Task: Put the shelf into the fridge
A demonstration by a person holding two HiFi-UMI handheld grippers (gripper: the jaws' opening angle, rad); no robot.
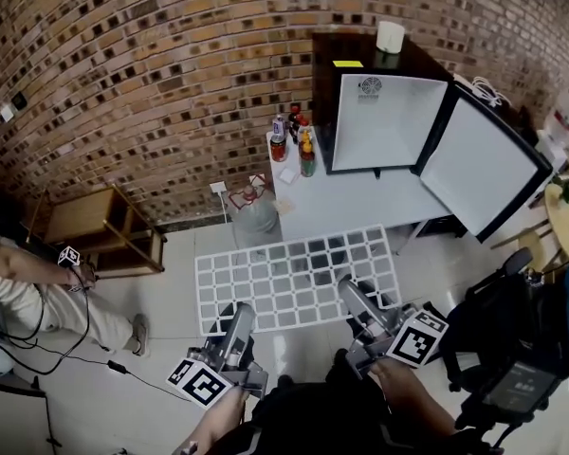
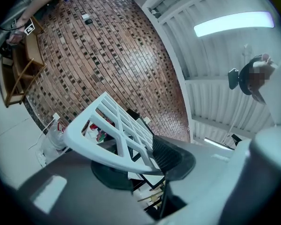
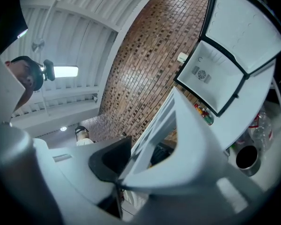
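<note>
Shelf: white open grid, carried flat in the air, with its far edge just short of the bench. Left tongs are pinching the near rail toward its left end. Right tongs are pinching the same rail further right. Both gripper views agree: the rail is clamped between the pads with no gap showing.

Fridge stands at the far end of the bench, inside bare and white. Its door is swung wide to the right. Bottles are clustered just left of the fridge. A jug sits on the floor by the bench's left corner.

Step in hand, as judged: bring the shelf up to the opening.
- Hold both hands at one height so the grid neither tilts nor twists in the pinch.
- Steer right of the bottles.
- Square the far edge to the opening before pushing.
- The shelf looks close to the opening in width, so line up both side edges first.
- Support ledges inside can't be made out from here.
</note>
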